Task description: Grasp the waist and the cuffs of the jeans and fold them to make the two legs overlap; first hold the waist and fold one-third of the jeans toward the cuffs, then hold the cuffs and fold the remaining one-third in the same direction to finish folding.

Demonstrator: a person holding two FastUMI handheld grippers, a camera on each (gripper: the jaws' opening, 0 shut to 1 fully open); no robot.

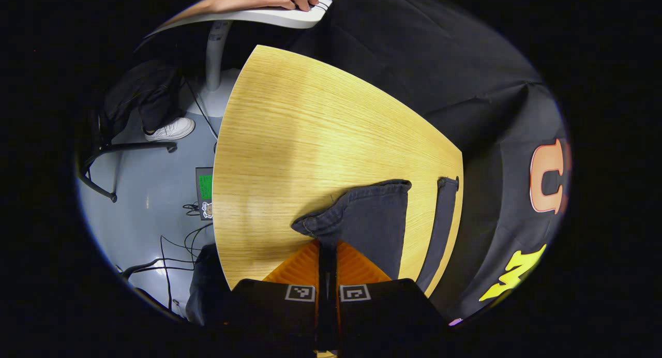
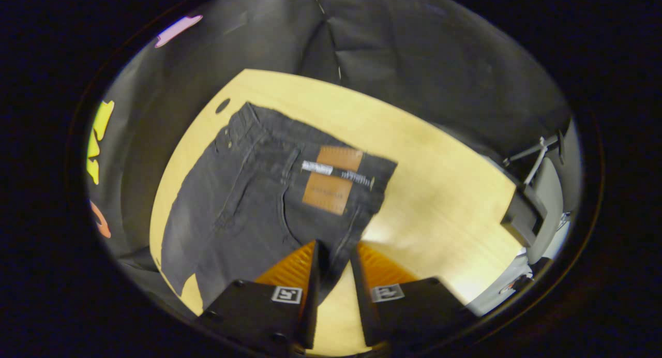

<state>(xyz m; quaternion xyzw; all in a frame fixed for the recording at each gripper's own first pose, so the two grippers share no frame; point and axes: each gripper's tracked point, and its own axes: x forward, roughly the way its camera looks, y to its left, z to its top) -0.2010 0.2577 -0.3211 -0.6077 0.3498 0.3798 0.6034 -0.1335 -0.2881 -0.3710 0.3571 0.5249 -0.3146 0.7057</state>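
- Jeans (image 2: pixel 258 192), dark denim, lie on the wooden table (image 1: pixel 289 140); in the left gripper view the cuff end (image 1: pixel 362 213) sits near the table's right part, one leg raised and bunched, the other a narrow strip (image 1: pixel 445 218) along the edge
- Left gripper (image 1: pixel 327 249) has its orange fingers clenched together on the bunched cuff fabric, the cloth rising from between them; a good pinch takes both layers of the hem, so the leg does not slip when carried across
- In the right gripper view the waist end lies flat, back pocket and seams showing; the right gripper (image 2: pixel 333 259) has its fingers parted a little, a fold of the waistband edge (image 2: pixel 341 249) between them; whether both press it I cannot tell
- To do the step well, judged from here: lift both ends together and level, keep the cloth taut, lay one leg squarely over the other
- A tan leather patch (image 2: pixel 331 179) sits at the waistband, a dark strip with pale lettering across it; too blurred to read
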